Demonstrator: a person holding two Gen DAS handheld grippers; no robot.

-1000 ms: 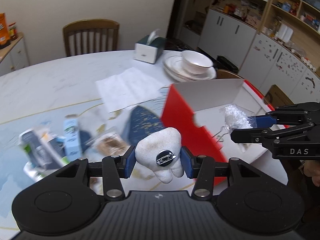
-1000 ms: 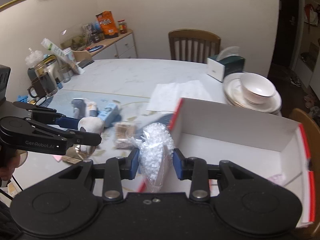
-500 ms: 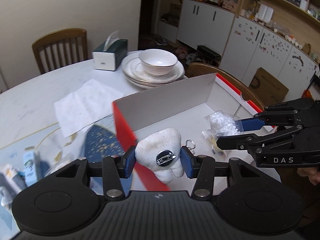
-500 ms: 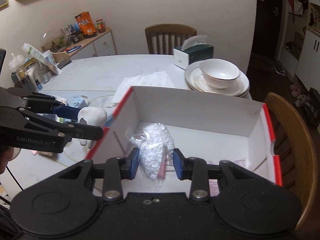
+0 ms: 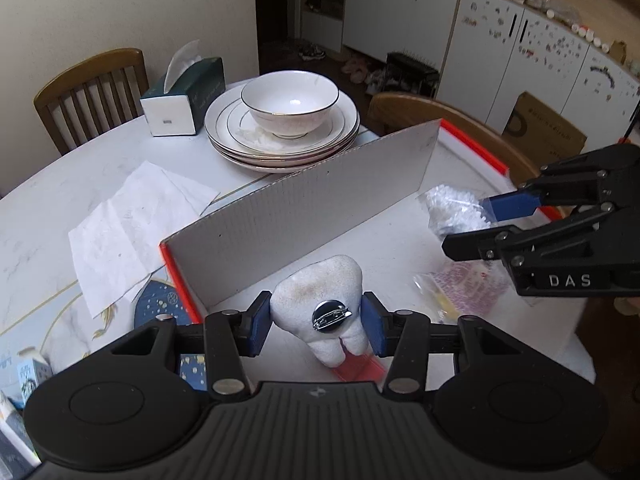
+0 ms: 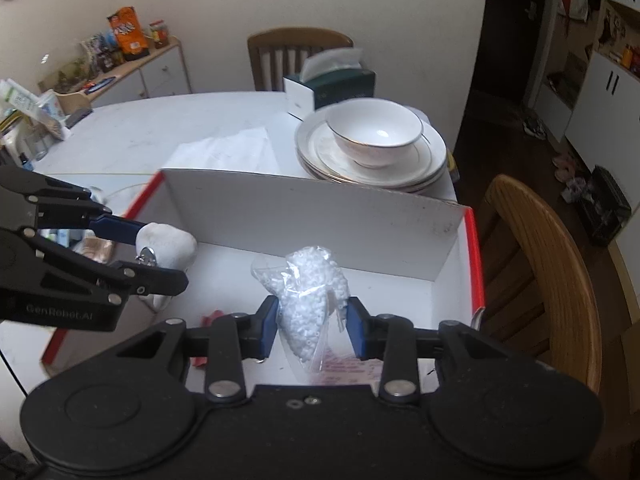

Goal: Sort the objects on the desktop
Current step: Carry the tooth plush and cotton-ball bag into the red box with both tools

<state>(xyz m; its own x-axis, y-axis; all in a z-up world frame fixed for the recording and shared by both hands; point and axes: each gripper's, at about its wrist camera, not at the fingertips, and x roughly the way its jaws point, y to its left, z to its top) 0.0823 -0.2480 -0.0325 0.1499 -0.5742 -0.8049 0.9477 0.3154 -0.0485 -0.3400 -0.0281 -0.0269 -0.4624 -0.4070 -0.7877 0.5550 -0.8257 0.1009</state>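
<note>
Both tongs now hang over the box [image 5: 304, 216]: left [image 5: 317, 322] gripping tooth plush [image 5: 320, 292], right [image 6: 312, 322] gripping bead bag [image 6: 310, 300].

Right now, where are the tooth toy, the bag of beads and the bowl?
tooth toy [image 5: 316, 284], left wrist view, on its upper body.
bag of beads [image 6: 308, 292], right wrist view, on its bulging middle.
bowl [image 5: 290, 98], left wrist view, on its inside.

Both tools are matte black plastic with ribbed housings, round side discs and silver screws. The left gripper [image 5: 317, 322] has blue pads and grey "GenRobot.AI" lettering; the right gripper [image 6: 312, 322], also blue-padded, bears white "DAS".
</note>
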